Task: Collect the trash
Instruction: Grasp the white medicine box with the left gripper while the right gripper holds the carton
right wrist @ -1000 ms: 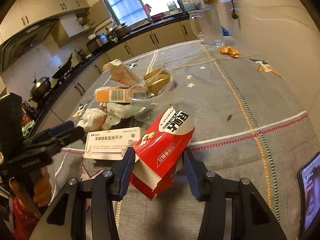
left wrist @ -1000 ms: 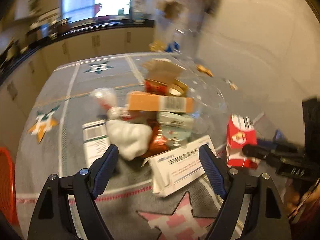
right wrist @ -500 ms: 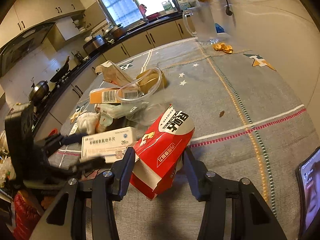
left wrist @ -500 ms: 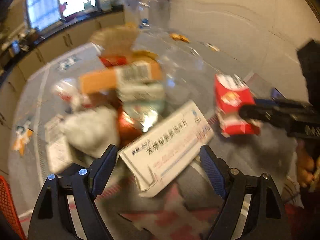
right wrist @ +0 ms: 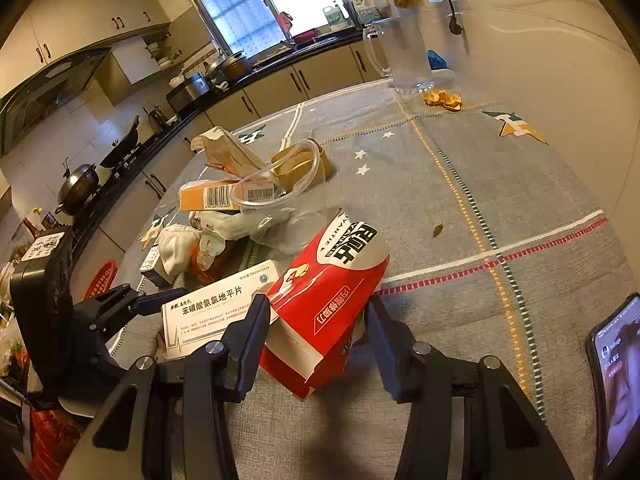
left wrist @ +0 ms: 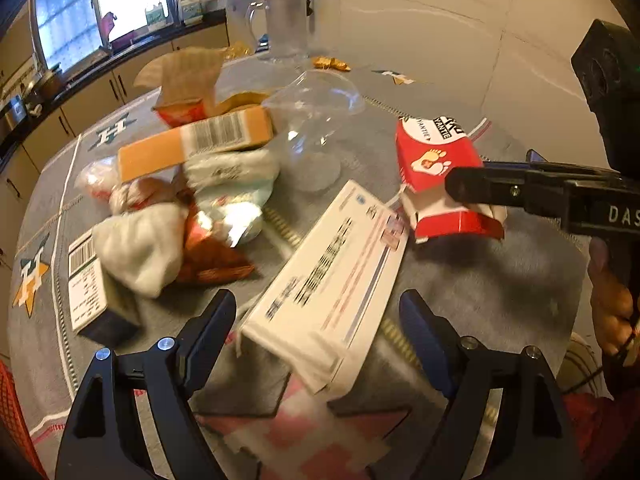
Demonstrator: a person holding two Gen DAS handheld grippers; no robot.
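A pile of trash lies on the grey tablecloth (right wrist: 500,184): an orange box (left wrist: 192,144), a crumpled white tissue (left wrist: 136,248), a clear plastic cup (left wrist: 316,124) and foil wrappers. My left gripper (left wrist: 316,316) is open, with a white medicine box (left wrist: 332,280) lying between its fingers; it also shows in the right wrist view (right wrist: 216,304). My right gripper (right wrist: 316,320) is open around a red and white box (right wrist: 332,296), its fingers just beside the box's sides; the box shows in the left wrist view (left wrist: 440,180).
A red mesh basket (right wrist: 100,280) sits past the table's left edge. A glass pitcher (right wrist: 404,52) and orange peel (right wrist: 442,100) are at the far side. A phone (right wrist: 616,384) lies at the right. Kitchen counters run along the left.
My left gripper has moved forward and turned right, so the white medicine box now lies between its fingers. The right gripper and red box have stayed put.
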